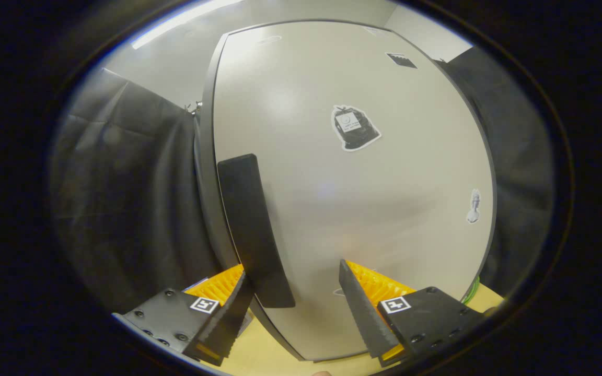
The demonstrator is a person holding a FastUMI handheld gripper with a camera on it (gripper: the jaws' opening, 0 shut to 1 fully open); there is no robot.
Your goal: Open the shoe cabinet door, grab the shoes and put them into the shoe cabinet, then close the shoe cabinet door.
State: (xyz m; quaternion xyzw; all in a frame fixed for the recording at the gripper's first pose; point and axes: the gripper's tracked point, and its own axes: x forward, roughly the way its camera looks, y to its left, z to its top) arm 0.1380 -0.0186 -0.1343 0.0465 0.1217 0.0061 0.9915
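While gripper (290, 308) fingers stand apart straddling dark handle (254, 230), shoe cabinet door (353, 183) sits just ahead, apparently shut; fits either pre-opening or after closing; shoes' whereabouts cannot tell

The claw (296, 313) has two wedge-shaped fingers with ribbed inner faces, spread apart. Behind each finger sits a dark mounting block studded with round screws — each bears a small square black-and-white marker. Ridged orange parts show behind the fingers, at about 10 and 2 o'clock from the claw's middle.
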